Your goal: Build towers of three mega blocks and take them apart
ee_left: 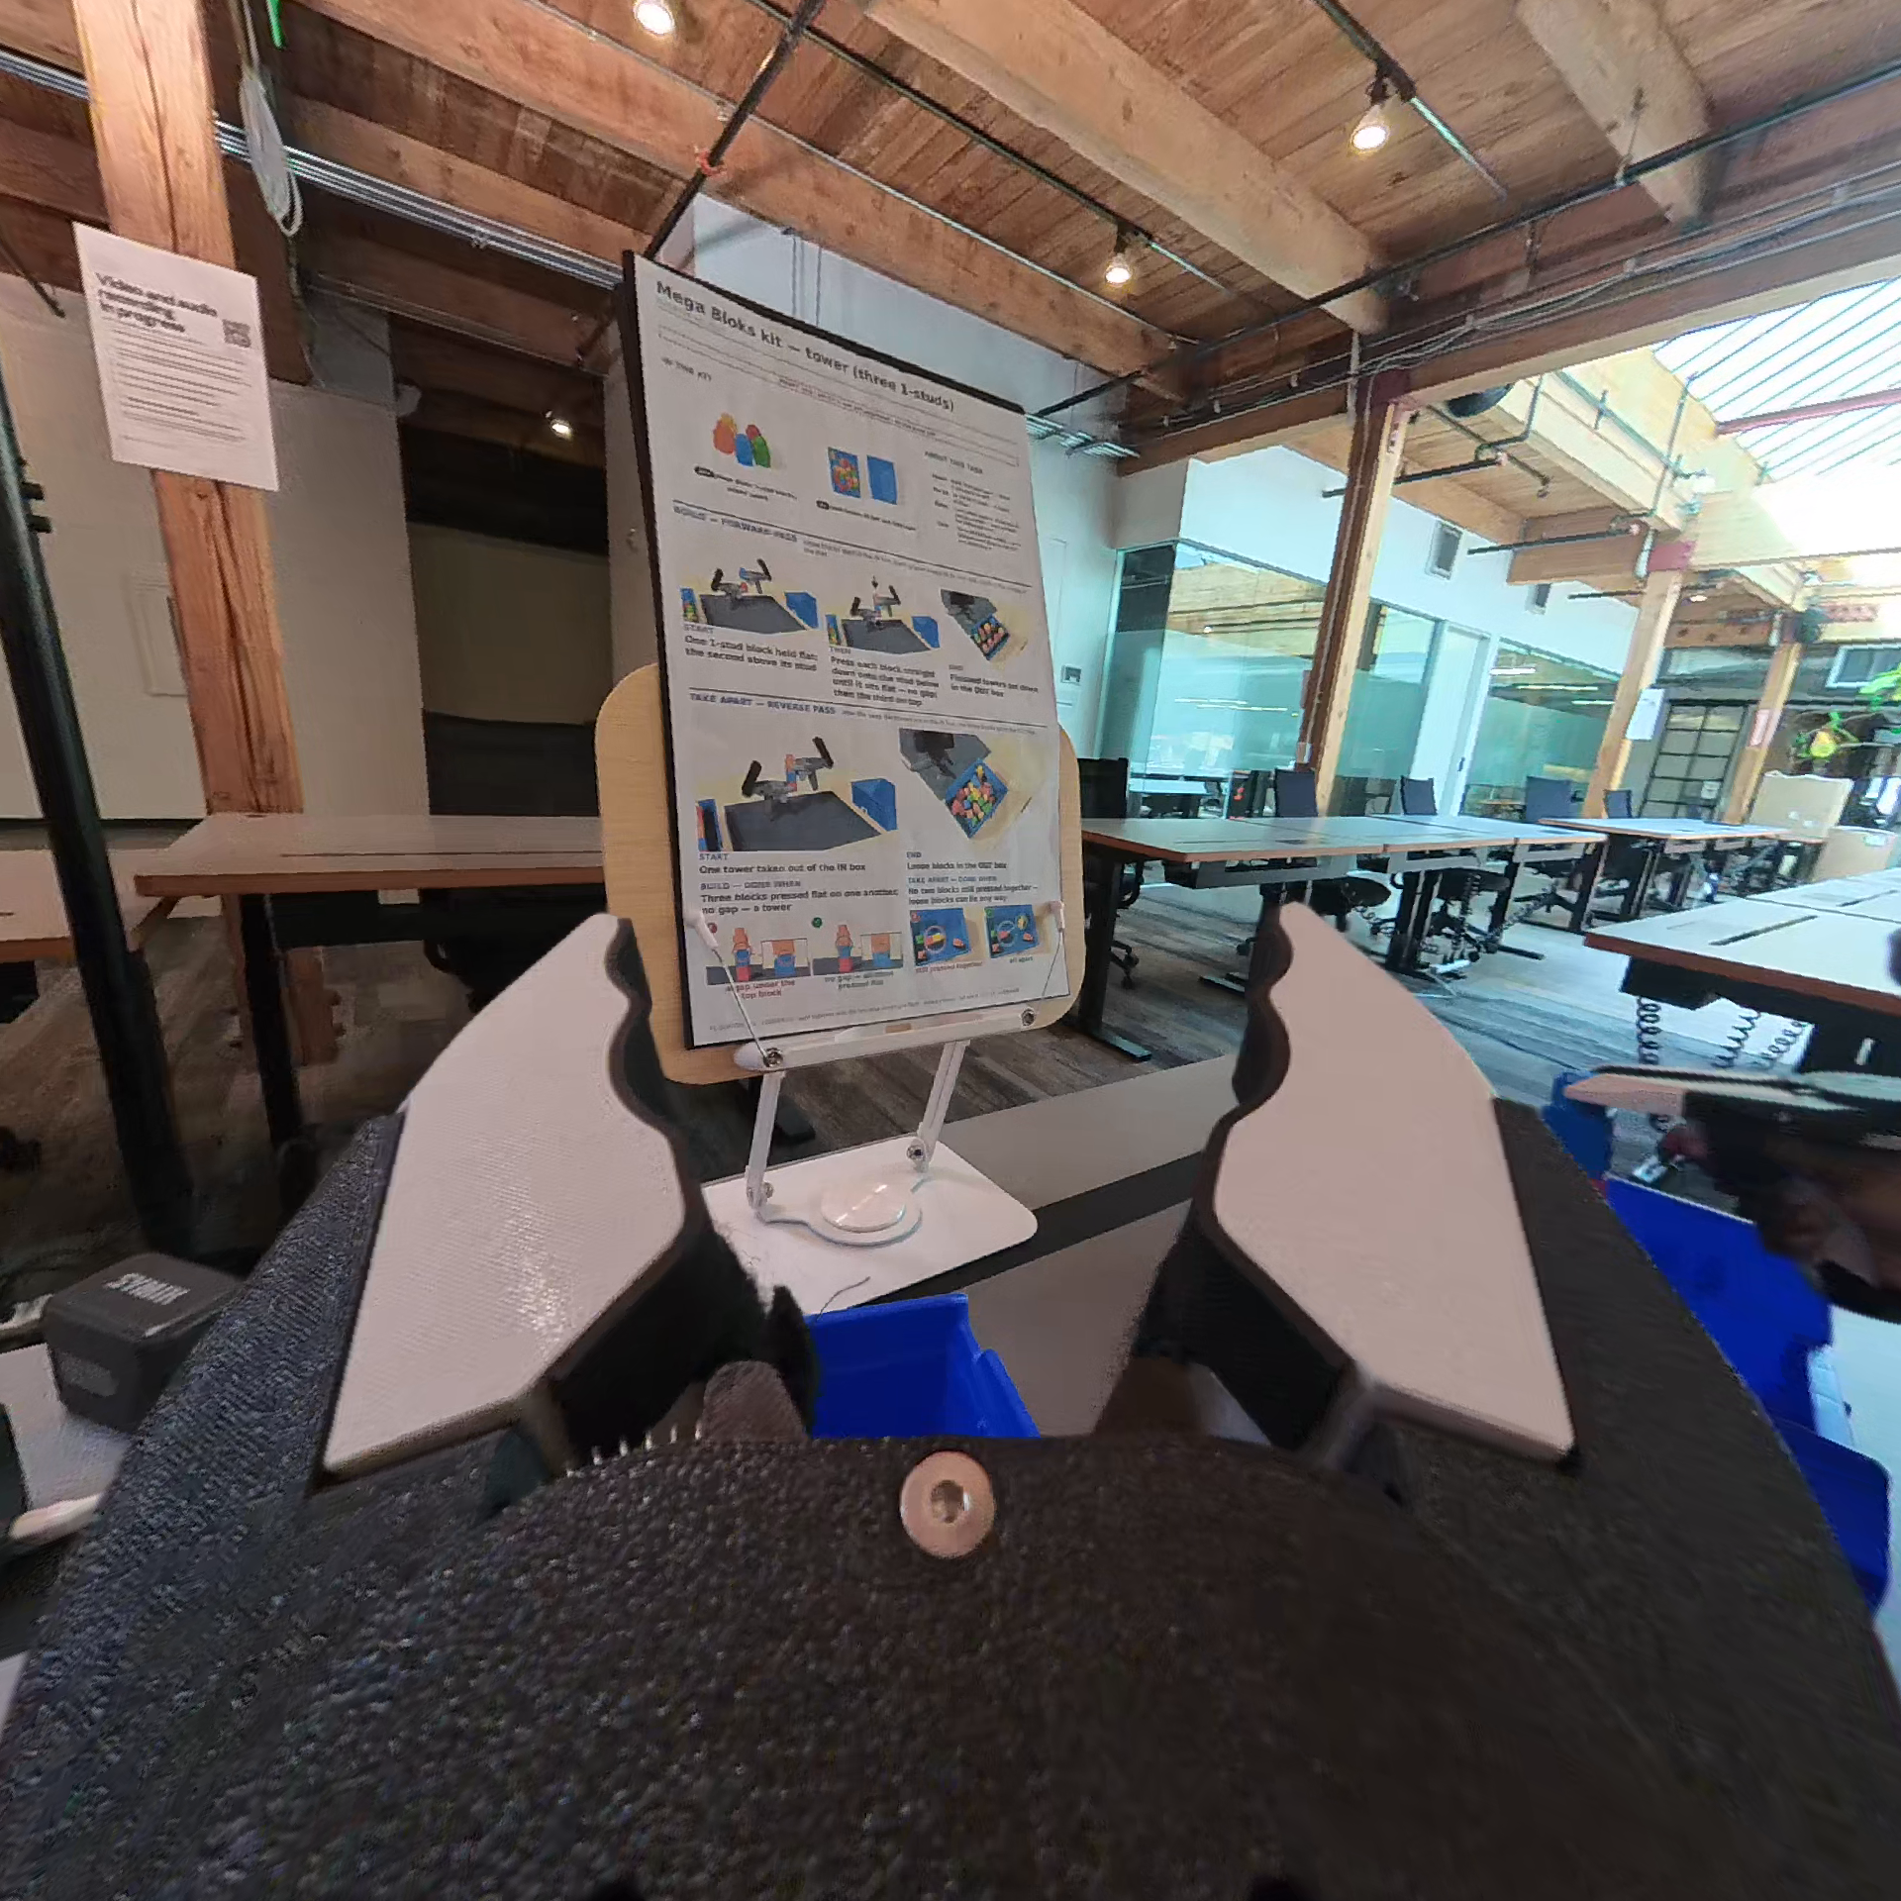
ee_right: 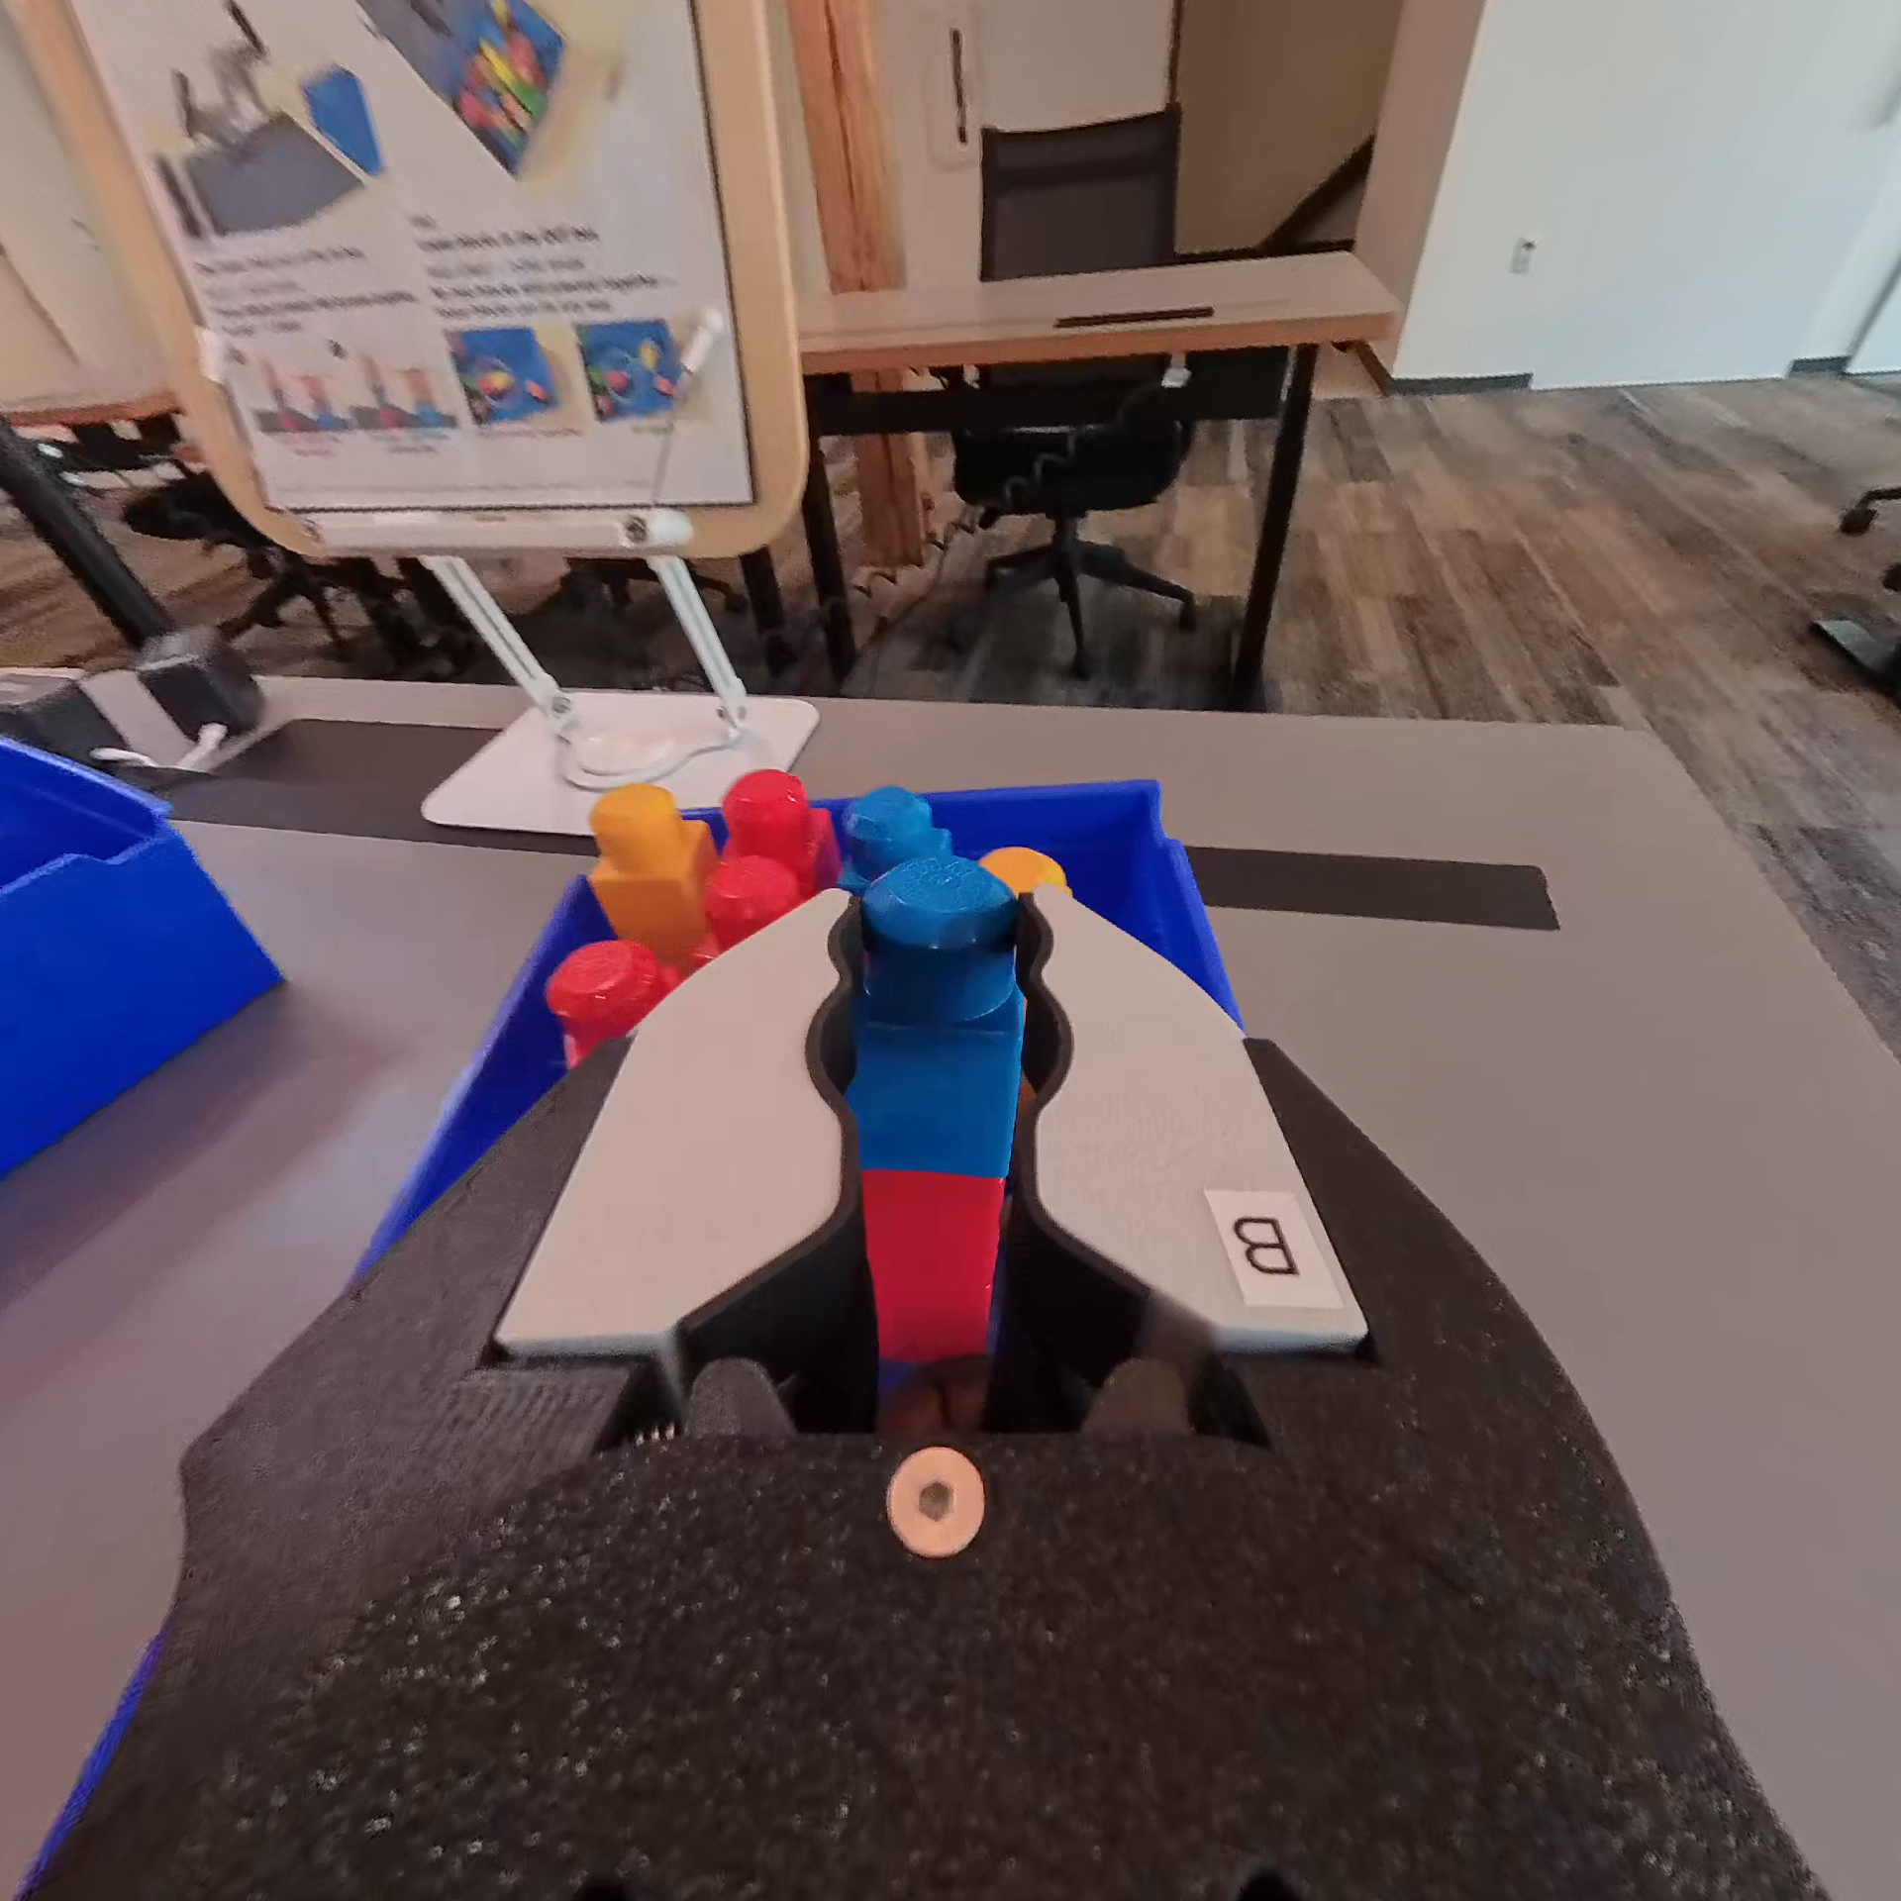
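My right gripper [ee_right: 938, 910] is shut on a tower [ee_right: 938, 1111] with a blue block on top and a red block below; its bottom is hidden between the fingers. It holds the tower above a blue bin [ee_right: 1111, 823] that has several other towers standing in it, orange [ee_right: 653, 874], red [ee_right: 772, 823] and blue [ee_right: 890, 828]. My left gripper [ee_left: 946, 946] is open and empty, raised above the table and pointing at the instruction sheet [ee_left: 854, 658]. The right gripper [ee_left: 1790, 1121] shows blurred at the right edge of the left wrist view.
The sheet stands on a white stand [ee_right: 617, 761] at the table's far edge. A second blue bin [ee_right: 93, 967] sits on the left; a blue bin [ee_left: 916, 1358] also shows below my left gripper. A black tape strip [ee_right: 1368, 890] crosses the grey table [ee_right: 1543, 1234]. Some 50 cm of space lies between my two pairs of fingers.
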Demonstrator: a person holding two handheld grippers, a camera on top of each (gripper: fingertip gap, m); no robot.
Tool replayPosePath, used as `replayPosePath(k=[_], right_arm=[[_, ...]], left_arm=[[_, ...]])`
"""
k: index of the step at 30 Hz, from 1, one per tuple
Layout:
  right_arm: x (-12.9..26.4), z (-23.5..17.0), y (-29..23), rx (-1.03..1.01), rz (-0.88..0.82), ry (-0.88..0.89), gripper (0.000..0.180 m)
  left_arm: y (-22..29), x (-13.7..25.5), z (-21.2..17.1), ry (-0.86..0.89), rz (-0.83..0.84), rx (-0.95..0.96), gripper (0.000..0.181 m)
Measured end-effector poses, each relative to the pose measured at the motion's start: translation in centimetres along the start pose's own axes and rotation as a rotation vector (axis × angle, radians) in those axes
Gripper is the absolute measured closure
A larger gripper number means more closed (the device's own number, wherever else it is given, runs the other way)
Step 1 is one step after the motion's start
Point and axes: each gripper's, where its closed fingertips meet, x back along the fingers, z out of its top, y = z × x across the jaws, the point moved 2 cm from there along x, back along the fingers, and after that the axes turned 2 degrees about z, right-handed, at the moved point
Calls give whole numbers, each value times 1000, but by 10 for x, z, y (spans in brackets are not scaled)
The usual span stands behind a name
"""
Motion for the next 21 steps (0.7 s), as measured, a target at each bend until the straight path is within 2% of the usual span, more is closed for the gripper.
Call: replayPosePath(k=[8,21], right_arm=[[-18,-23,31,14,-230,-52,152],[-27,-33,30,15,-203,-51,152]], left_arm=[[-4,1,-10,-70,21,-28,81],[-23,8,-57,-416,122,-268,74]])
